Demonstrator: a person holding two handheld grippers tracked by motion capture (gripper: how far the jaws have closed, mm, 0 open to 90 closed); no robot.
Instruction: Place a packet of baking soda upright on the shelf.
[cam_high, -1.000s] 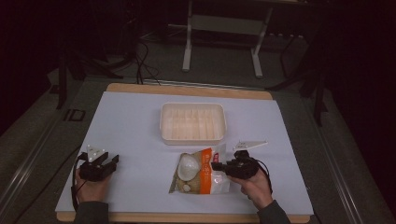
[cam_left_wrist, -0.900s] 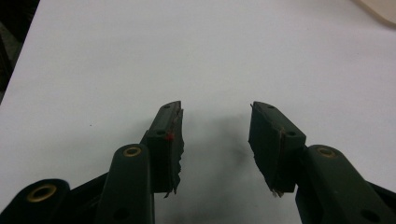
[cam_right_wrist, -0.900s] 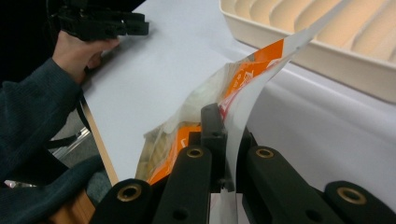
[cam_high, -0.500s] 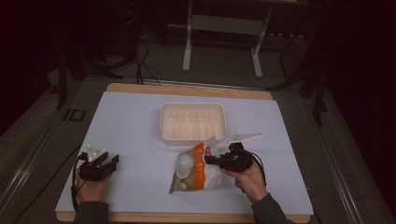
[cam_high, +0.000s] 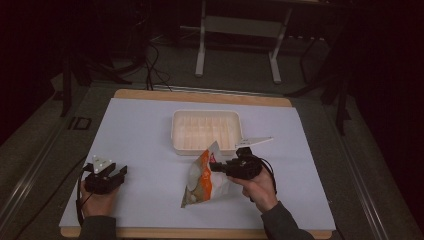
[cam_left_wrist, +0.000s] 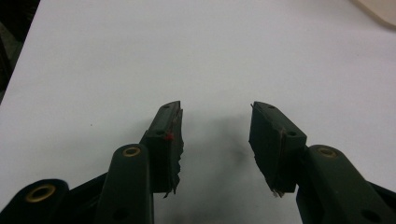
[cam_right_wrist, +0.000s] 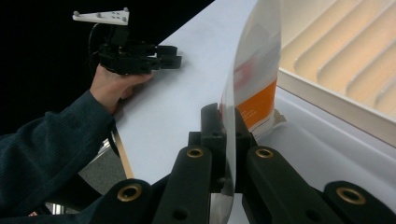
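An orange and white snack bag (cam_high: 202, 177) hangs tilted over the white table mat, its lower end near the mat. My right gripper (cam_high: 216, 166) is shut on the bag's upper edge, just in front of the white ridged tray (cam_high: 206, 131). In the right gripper view the jaws pinch the bag's thin edge (cam_right_wrist: 229, 135), and the tray (cam_right_wrist: 336, 60) lies close at the right. My left gripper (cam_high: 119, 172) rests at the front left of the mat, open, with nothing between its fingers (cam_left_wrist: 266, 140). The right gripper view shows that left gripper (cam_right_wrist: 173, 55) farther off.
The white mat (cam_high: 150, 130) covers a wooden table (cam_high: 200, 96). Dark floor, cables and a stand's legs (cam_high: 235, 55) lie beyond the far edge. Bare mat stretches between the two grippers and to the left of the tray.
My right gripper has lifted the bag off the mat and carried it toward the tray; the bag now hangs tilted instead of lying flat. The left gripper has stayed put.
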